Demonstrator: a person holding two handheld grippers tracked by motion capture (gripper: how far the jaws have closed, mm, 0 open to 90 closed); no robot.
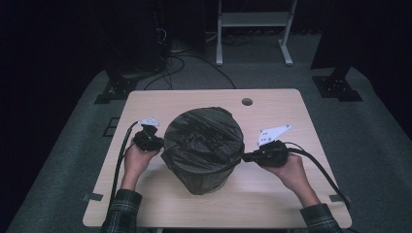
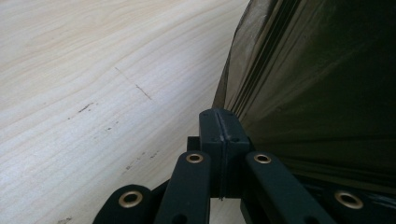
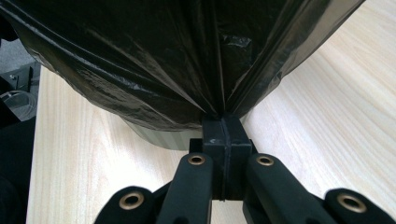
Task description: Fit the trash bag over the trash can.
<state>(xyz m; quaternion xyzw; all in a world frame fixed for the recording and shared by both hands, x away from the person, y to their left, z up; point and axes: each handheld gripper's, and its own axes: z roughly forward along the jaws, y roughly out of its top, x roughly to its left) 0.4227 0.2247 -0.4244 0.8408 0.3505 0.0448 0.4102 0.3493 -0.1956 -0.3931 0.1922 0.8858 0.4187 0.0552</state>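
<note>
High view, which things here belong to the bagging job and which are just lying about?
In the job:
bin bag, stretched over the bin
left gripper, shut on the bag's edge
right gripper, shut on the bag's edge

Lying about:
table, bearing the bin
white frame on the floor behind
black stand at back left

The worktop (image 1: 272, 194) is pale wood with rounded corners, and a small round hole (image 1: 247, 102) sits near its far edge, right of the middle. Grey carpet (image 1: 374, 131) surrounds it. Beyond the far edge stands a white frame (image 1: 252, 22) on two legs. Dark cables (image 1: 180, 60) trail over the floor at far left, beside a black stand foot (image 1: 114, 90); another black foot (image 1: 337, 85) sits far right.
</note>
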